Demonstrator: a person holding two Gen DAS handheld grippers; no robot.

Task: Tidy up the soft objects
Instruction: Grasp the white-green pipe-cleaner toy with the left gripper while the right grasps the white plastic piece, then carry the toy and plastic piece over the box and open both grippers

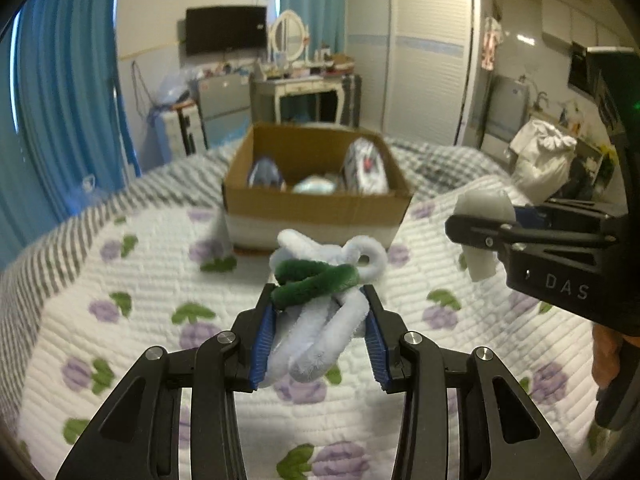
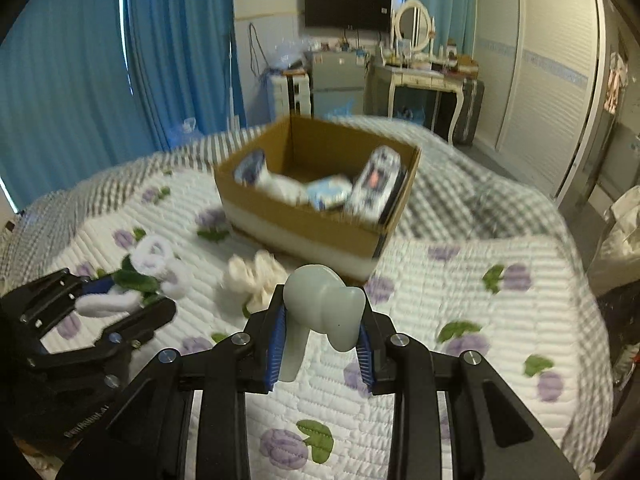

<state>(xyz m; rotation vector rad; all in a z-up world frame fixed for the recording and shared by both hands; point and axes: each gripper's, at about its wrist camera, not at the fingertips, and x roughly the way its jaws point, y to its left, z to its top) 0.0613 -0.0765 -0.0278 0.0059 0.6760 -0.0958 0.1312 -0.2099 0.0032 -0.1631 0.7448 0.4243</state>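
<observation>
A: Gripping what, low in the frame?
B: The left gripper [image 1: 320,300] clamps a plush bundle [image 1: 316,312] (white, green band); the right gripper [image 2: 324,320] pinches a pale toy [image 2: 320,312].
A: The box [image 1: 316,204]?
B: Centre, on the quilt [image 1: 120,352], packets inside.

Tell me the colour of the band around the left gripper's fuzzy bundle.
Dark green band; clearest in left wrist view.

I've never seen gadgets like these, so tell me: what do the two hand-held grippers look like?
Both are matte black plastic. The left gripper and the right gripper each have two angular fingers with cut-out slots, silver pivot screws and ribbed blue pads on the inner faces. The right one's side carries pale lettering reading DAS and a small green light.
</observation>
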